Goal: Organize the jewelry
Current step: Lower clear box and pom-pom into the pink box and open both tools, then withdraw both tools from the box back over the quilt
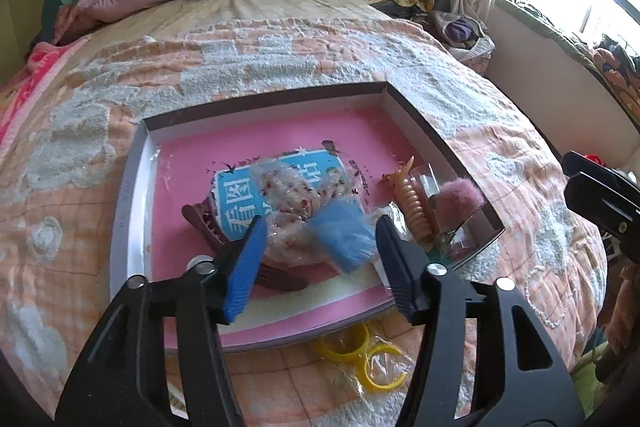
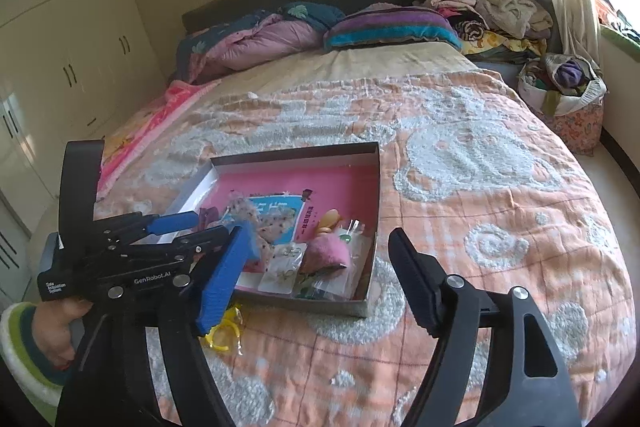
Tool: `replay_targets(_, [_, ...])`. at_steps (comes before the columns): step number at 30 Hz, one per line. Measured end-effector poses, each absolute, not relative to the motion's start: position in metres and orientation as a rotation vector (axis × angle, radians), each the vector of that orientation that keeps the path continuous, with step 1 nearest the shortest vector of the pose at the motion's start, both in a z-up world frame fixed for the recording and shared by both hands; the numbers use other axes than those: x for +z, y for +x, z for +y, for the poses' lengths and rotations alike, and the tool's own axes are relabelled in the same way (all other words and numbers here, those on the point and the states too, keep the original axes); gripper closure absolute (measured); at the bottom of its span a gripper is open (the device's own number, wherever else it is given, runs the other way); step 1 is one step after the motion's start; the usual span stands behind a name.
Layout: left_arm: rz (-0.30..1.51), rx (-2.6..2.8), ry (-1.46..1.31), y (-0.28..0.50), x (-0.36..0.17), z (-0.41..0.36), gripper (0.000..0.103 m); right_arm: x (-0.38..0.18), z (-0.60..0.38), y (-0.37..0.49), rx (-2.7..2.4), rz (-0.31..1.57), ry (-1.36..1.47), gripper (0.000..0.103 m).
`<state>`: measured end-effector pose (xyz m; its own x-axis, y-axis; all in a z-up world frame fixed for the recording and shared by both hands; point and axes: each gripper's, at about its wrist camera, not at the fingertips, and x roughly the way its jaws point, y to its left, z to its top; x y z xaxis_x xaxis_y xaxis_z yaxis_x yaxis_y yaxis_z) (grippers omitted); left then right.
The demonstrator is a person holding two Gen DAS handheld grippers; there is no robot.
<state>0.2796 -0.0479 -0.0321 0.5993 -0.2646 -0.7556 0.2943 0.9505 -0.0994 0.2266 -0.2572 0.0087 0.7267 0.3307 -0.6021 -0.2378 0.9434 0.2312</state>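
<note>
The left wrist view shows the left gripper (image 1: pixel 320 255) with its jaws about half open over the box (image 1: pixel 132 187); between them, not pressed by the pads, lies a blue fluffy hair piece (image 1: pixel 344 239) on a crinkled clear packet (image 1: pixel 292 195); it looks very light and soft, and the film slippery, so I judge a pinch on the fluff itself is better; at 3 o'clock sit an orange spiral tie (image 1: pixel 414 211), springy, and a pink pompom (image 1: pixel 458 199); at 9 o'clock a stiff dark claw clip (image 1: pixel 204 223); at 6 o'clock, outside on the quilt (image 1: pixel 240 59), yellow rings (image 1: pixel 360 355) in plastic; the right gripper (image 2: pixel 316 283) hangs wide open, empty.
</note>
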Motion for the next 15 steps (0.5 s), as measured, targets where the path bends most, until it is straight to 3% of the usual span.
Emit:
replay_targets(6, [0.841, -0.302, 0.032, 0.271, -0.015, -0.042, 0.038, 0.021, -0.261, 0.212, 0.300, 0.660, 0.139, 0.023])
replay_targets(10, [0.818, -0.280, 0.025, 0.261, -0.002, -0.035, 0.022, 0.030, -0.264, 0.201, 0.290, 0.631, 0.135, 0.019])
replay_targets(15, [0.795, -0.264, 0.019, 0.247, 0.012, -0.030, 0.012, 0.042, -0.266, 0.189, 0.290, 0.609, 0.132, 0.016])
